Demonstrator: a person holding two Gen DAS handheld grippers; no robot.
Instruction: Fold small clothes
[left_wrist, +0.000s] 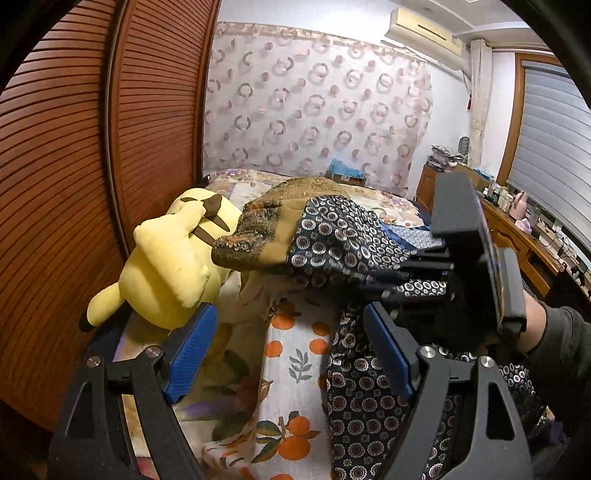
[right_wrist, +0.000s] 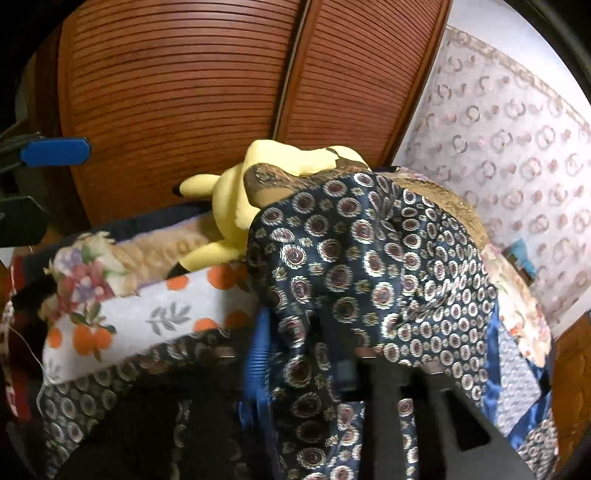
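Hanging in mid-air over the bed (left_wrist: 236, 177), the navy patterned garment (left_wrist: 332, 236) is being held up by the right hand-held gripper (right_wrist: 306, 354), whose blue pads are being seen pinched into the cloth in the right wrist view. More of that garment is being shown draped down the near side of the bed in the left wrist view, past the orange-print blanket (left_wrist: 291, 354). The left hand-held gripper (left_wrist: 288, 350) is being carried with its two blue pads spread wide apart and nothing between them. Only the left wrist view is taking in the air conditioner (left_wrist: 424, 29), the window blind (left_wrist: 554, 147) and the cluttered bench (left_wrist: 524, 236) along the right wall; the right wrist view is being filled mostly by fabric and the slatted wardrobe doors (right_wrist: 221, 92). One yellow plush toy (left_wrist: 173, 266) is being seen lying on the bed against those doors, its head tucked under a gold paisley cloth (left_wrist: 255, 232).
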